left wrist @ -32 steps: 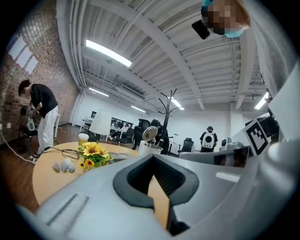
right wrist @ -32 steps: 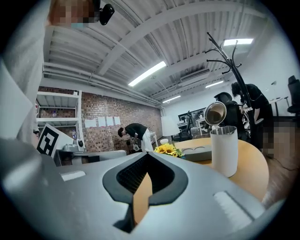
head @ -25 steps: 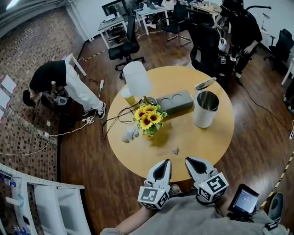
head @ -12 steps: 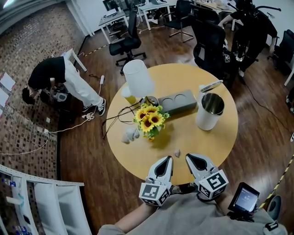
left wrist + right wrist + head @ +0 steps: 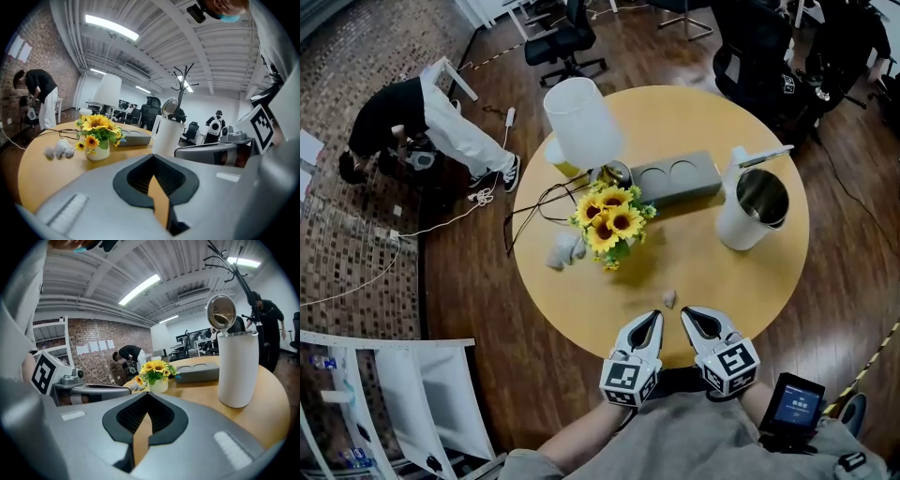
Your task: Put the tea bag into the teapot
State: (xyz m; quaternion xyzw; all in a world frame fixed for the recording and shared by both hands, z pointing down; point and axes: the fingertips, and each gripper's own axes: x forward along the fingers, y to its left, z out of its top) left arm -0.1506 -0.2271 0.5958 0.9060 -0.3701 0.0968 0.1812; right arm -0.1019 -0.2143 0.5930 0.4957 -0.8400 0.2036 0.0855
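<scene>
Hovering left gripper (image 5: 649, 320) and right gripper (image 5: 689, 315) just short of the tea bag (image 5: 669, 299) on the bench (image 5: 712, 281), I see all fingers (image 5: 639, 336) pressed together.

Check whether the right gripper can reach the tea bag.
Probably yes: the tea bag lies on bare tabletop just ahead of the right gripper, nothing between, though its jaws are together.

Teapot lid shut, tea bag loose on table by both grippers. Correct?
The head view shows the white cylindrical teapot with its lid open, not shut. The small pale tea bag lies loose on the wooden table by the left gripper and right gripper.
</scene>
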